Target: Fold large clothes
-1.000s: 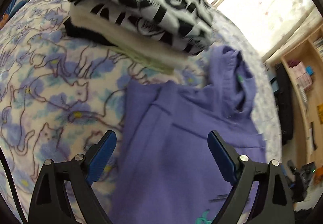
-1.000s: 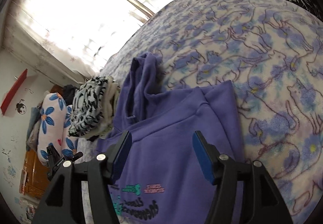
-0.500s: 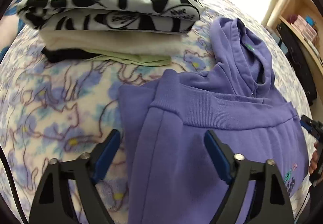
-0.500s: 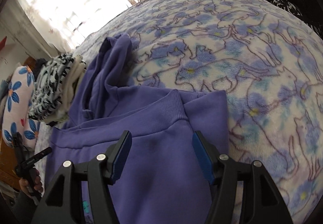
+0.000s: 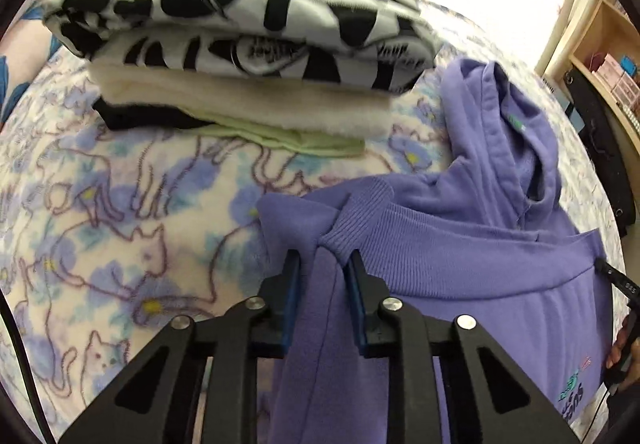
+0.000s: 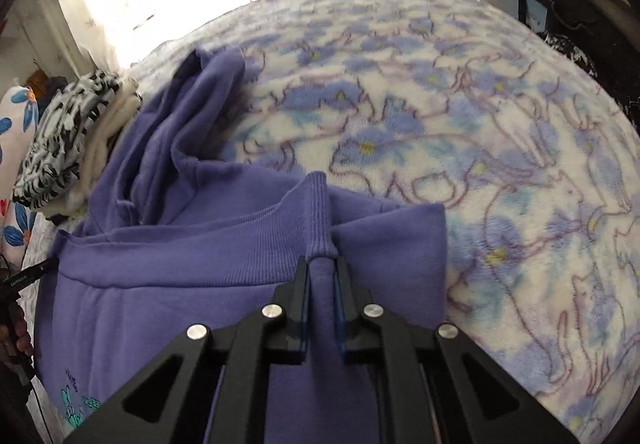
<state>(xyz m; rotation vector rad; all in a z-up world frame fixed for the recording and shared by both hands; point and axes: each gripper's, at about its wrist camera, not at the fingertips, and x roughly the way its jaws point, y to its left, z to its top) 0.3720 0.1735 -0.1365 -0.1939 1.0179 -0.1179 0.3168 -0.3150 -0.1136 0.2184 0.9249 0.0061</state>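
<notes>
Hoodie (image 5: 460, 256), one, purple, flat on cat blanket (image 5: 100, 244). Beside it one stack (image 5: 248, 56) of four folded clothes. Two grippers, both closing: left gripper (image 5: 323, 264) pinching hoodie's ribbed hem at one corner, right gripper (image 6: 321, 264) pinching hem at other corner.

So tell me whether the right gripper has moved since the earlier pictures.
Yes. The right gripper has come forward over the purple hoodie toward the cat-print blanket, and its jaws are closing on the ribbed hem.
</notes>
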